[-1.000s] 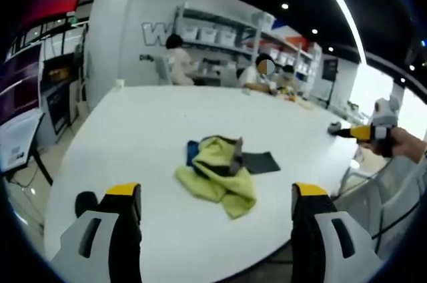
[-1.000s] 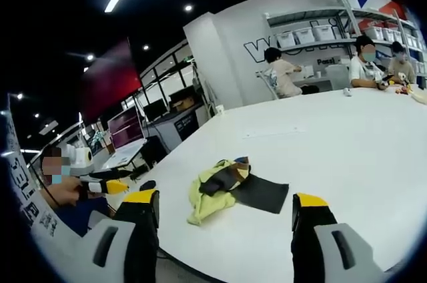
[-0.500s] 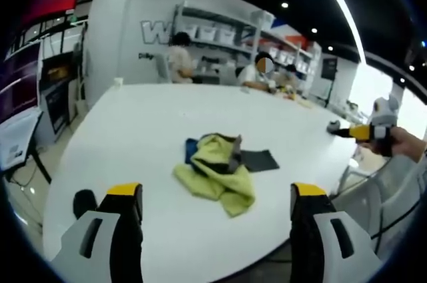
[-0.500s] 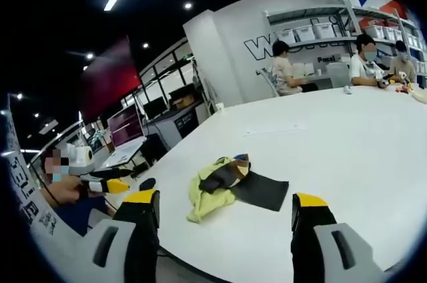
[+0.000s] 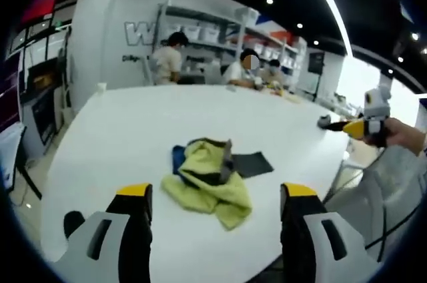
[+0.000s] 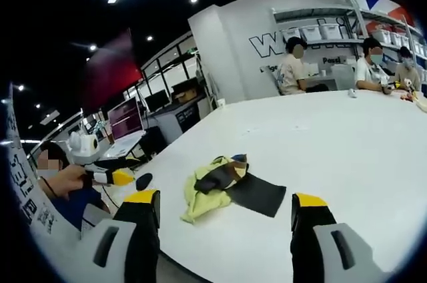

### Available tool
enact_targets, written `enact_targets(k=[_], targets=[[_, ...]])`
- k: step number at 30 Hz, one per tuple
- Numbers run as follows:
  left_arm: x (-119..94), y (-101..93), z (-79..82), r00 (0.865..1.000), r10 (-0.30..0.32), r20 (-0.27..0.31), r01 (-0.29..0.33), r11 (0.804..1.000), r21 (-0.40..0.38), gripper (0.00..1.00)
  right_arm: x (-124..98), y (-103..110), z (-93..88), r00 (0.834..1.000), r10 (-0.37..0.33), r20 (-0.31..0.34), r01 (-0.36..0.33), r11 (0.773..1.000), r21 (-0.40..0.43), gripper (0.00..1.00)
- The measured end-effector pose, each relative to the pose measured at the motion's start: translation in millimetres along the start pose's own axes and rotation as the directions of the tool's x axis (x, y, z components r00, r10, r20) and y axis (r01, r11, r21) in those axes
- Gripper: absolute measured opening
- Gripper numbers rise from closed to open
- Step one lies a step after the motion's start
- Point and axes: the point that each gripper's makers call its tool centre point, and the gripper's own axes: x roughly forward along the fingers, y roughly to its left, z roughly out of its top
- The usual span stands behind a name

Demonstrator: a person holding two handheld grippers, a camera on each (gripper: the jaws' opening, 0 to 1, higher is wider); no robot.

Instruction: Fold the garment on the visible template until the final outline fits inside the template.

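Lying crumpled half over the dark template [image 5: 250, 162] on the white desk [image 5: 120, 129], the soft, light garment [image 5: 210, 183] (yellow-green) probably wants pinching at a loose edge by the left gripper [image 5: 217, 229] and right gripper [image 6: 227, 229], both fingers wide and empty.

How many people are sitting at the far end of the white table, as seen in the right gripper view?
3. One sits leftmost with back turned, one is further right, one is at the right edge. Others may be hidden.
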Motion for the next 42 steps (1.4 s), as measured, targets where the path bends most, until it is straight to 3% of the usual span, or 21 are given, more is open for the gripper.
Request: enact_targets(k=[7,8,11,15,18,19,27,29,30,31,34,42], targets=[[29,-4.1,3.8,0.998,-0.047,-0.032,0.049,0.997,0.059,0.71,15,3,8.7,1.000,0.014,-0.022,-0.015,0.999,-0.029,0.78],[43,-7.9,9.4,0.997,-0.073,-0.039,0.076,0.995,0.070,0.71,25,0,15.3,1.000,0.018,-0.016,-0.018,1.000,-0.024,0.78],[58,-7.6,12.0,0.995,-0.095,-0.042,0.099,0.991,0.085,0.70,30,-2,15.1,0.999,0.022,-0.026,-0.022,1.000,-0.020,0.78],[79,-9.1,5.3,0.989,-0.123,-0.081,0.131,0.986,0.103,0.69,33,-8,15.5,0.999,0.019,-0.039,-0.020,1.000,-0.018,0.78],[94,-5.4,0.6,0.987,-0.118,-0.106,0.128,0.987,0.093,0.61,36,-14,15.3,0.999,0.012,-0.052,-0.013,1.000,-0.017,0.78],[100,-13.9,-0.1,0.983,-0.120,-0.136,0.135,0.985,0.107,0.59,37,-15,14.3,0.998,0.010,-0.058,-0.012,1.000,-0.020,0.78],[140,-13.8,-8.0,0.969,-0.179,-0.171,0.202,0.971,0.126,0.54,38,-22,11.4,0.997,-0.004,-0.074,0.003,1.000,-0.007,0.78],[146,-18.4,-6.6,0.967,-0.191,-0.169,0.214,0.968,0.131,0.49,38,-22,11.2,0.997,-0.004,-0.073,0.004,1.000,-0.001,0.78],[157,-23.5,2.3,0.967,-0.233,-0.101,0.246,0.958,0.145,0.45,37,-22,10.2,0.997,-0.003,-0.073,0.003,1.000,0.004,0.78],[162,-24.1,3.5,0.967,-0.237,-0.088,0.246,0.962,0.118,0.39,37,-23,9.3,0.997,-0.004,-0.075,0.005,1.000,0.006,0.78],[171,-27.8,5.7,0.963,-0.255,-0.081,0.262,0.962,0.076,0.32,37,-24,6.7,0.996,-0.011,-0.091,0.012,1.000,0.007,0.77],[200,-20.6,-2.7,0.961,-0.239,-0.141,0.254,0.963,0.095,0.32,35,-27,6.5,0.996,-0.024,-0.081,0.026,0.999,0.022,0.77]])
